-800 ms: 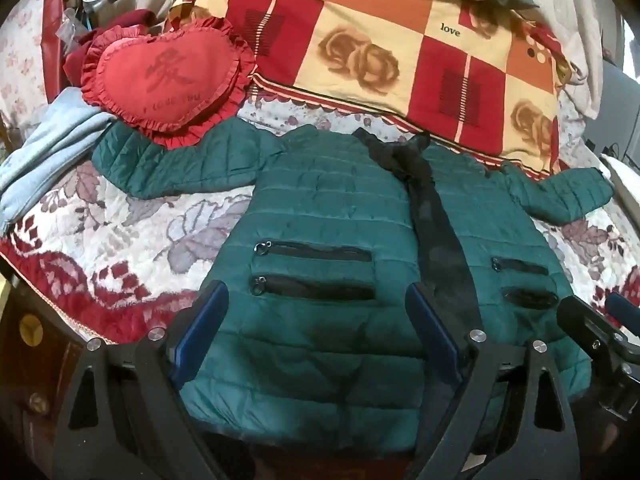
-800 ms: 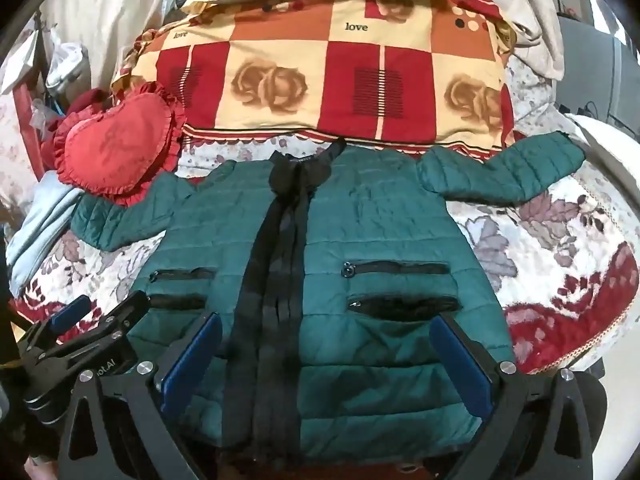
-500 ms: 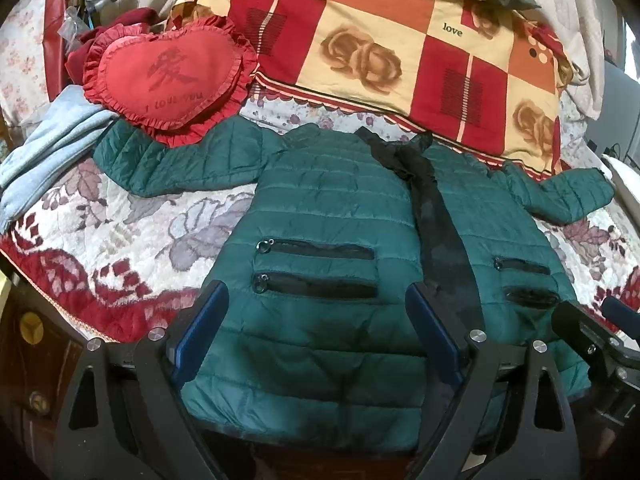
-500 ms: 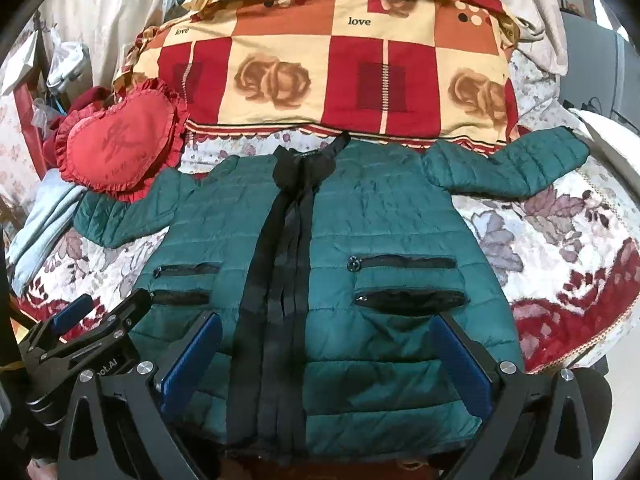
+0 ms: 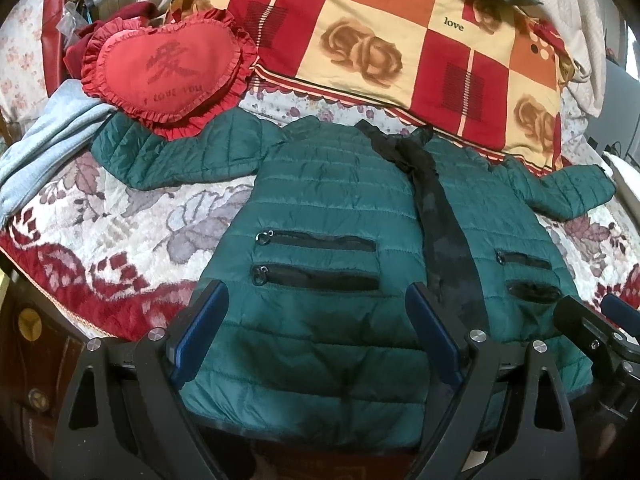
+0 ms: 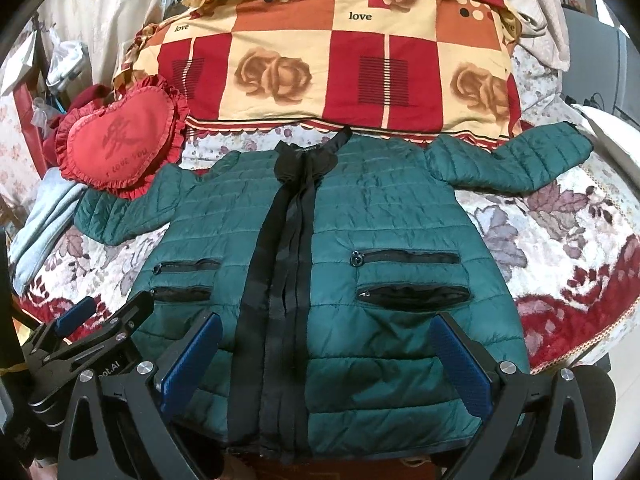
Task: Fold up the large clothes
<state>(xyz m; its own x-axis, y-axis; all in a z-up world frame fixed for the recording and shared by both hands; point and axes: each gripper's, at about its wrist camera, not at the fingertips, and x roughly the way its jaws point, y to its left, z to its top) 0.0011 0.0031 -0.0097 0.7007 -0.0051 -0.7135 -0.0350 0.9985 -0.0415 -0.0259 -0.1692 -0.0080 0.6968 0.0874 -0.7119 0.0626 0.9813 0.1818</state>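
Observation:
A dark green quilted jacket (image 5: 320, 208) (image 6: 392, 216) lies flat and face up on the bed, sleeves spread out to both sides, black zip band down its front, two zip pockets on each half. My left gripper (image 5: 316, 312) hangs wide open above the jacket's left half near the hem, nothing between its blue pads. Over the right half near the hem, my right gripper (image 6: 324, 344) is open too, its pads apart from the cloth. The left gripper also shows at the lower left of the right wrist view, and the right gripper's tip at the lower right of the left wrist view.
A red heart-shaped cushion (image 5: 168, 68) (image 6: 116, 148) lies on the tip of the jacket's left sleeve. A checked rose-print pillow (image 5: 380, 44) (image 6: 328, 68) sits behind the collar. Folded light-blue cloth (image 5: 44, 140) lies at the far left. The floral bedspread (image 5: 120, 232) ends at the near edge.
Both views have shifted slightly: the jacket and pillow sit a little lower in frame than before, as both grippers tilted or drew back a bit. The jaws stayed wide.

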